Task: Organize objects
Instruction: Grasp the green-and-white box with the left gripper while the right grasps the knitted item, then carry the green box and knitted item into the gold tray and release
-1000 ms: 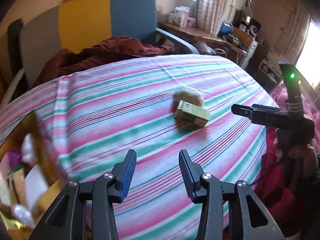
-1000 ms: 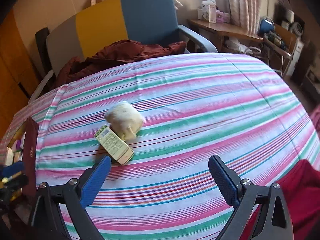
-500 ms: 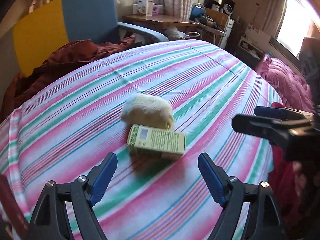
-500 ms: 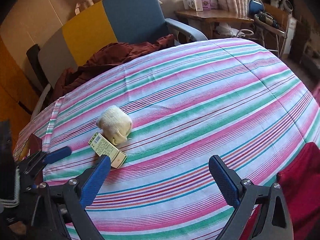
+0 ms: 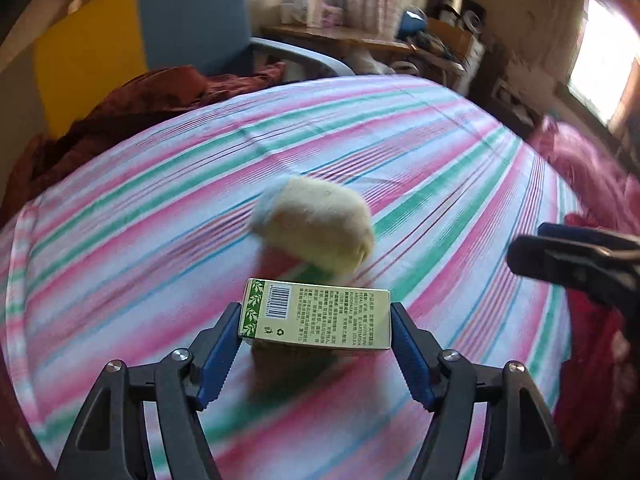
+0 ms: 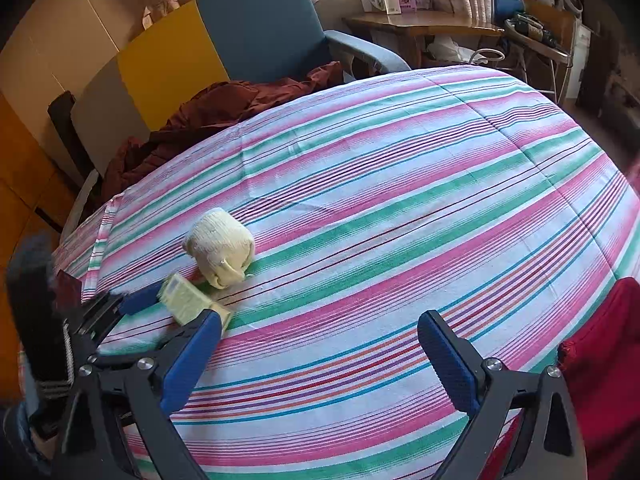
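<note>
blue-and-yellow armchair (image 6: pixel 224 36) behind the striped bedspread (image 6: pixel 400 184); wooden desk (image 6: pixel 420 24) by curtains.

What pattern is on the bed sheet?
Pink, green and white stripes on the bed sheet; clearest in the right wrist view.

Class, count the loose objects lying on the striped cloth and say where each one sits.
2. The green box sits between the closing left gripper pads; the cream cloth roll lies just beyond it. None seem hidden.

Green box (image 5: pixel 316 316), pink-green striped cloth (image 5: pixel 400 152)
</note>
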`<state>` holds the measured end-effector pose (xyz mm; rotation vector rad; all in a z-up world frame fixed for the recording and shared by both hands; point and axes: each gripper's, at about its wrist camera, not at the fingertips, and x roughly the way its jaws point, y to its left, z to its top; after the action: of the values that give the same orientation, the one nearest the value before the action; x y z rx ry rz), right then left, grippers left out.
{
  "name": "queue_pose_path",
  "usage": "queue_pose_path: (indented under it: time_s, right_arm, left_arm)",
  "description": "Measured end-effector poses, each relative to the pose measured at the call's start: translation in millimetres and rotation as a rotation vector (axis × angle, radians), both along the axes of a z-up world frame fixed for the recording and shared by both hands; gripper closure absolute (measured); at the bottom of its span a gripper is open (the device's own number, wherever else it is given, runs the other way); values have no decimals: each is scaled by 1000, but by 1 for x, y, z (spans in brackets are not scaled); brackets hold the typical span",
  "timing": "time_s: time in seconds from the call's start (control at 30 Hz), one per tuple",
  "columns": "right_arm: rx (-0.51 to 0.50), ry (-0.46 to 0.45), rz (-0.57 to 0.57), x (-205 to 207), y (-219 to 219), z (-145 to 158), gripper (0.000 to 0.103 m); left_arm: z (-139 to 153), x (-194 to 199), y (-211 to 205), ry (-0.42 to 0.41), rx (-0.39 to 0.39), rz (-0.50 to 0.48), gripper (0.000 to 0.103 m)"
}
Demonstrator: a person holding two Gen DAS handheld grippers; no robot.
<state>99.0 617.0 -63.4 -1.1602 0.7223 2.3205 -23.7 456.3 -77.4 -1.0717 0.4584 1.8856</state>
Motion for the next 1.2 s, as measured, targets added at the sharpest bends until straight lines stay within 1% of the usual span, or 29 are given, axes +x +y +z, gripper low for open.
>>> queue_pose_path:
  time_s: [0.17,0.23,0.3,0.37,0.47,0.6,0.67,0.7,0.77,0.8,0.83,0.87,0.9,1.13,1.2]
  right_arm:
    - [-14,-4,36,-6,-8,-6,4]
    - [-21,-13,53,-12,-14,-8,4]
    - [-25,-14,72,-20,-19,-7,4]
    - [-10,-14,100,-32,-23,-4,4]
    - [28,-22,162,-62,-29,-2,4]
    - [79,-77,244,-111,-39,-12,4]
    - [100,-108,271,-129,-42,-18,6]
    - [116,-132,279,-139,-43,-23,9]
    - [129,-164,288,-151,-42,-33,22]
    - [133,-176,295,-154,-42,-36,37]
    - [144,-196,297,-156,-42,-39,42]
    - [155,-205,290,-155,-42,-41,43]
    - [148,-194,282,-152,-42,-40,45]
    - [87,-135,264,-112,-59,-29,45]
    - [62,-119,259,-100,-66,-27,45]
  left_arm:
    - [-1,11,-59,12,19,91,30]
    - [-2,16,-75,45,8,92,30]
    - [-3,17,-87,49,14,92,30]
    - [-4,15,-91,44,27,94,30]
    - [-6,10,-91,17,41,97,30]
    - [-10,9,-91,6,43,99,29]
    - [-12,6,-90,-9,47,109,28]
    - [-13,3,-90,-20,50,118,28]
    - [-15,0,-92,-47,59,125,27]
    - [-16,-2,-92,-54,62,128,27]
    - [-16,-2,-92,-54,64,130,27]
    - [-16,-3,-92,-51,64,132,27]
    - [-16,-2,-93,-51,65,133,27]
    - [-10,-1,-99,-31,46,178,27]
    - [-2,3,-103,-2,53,183,27]
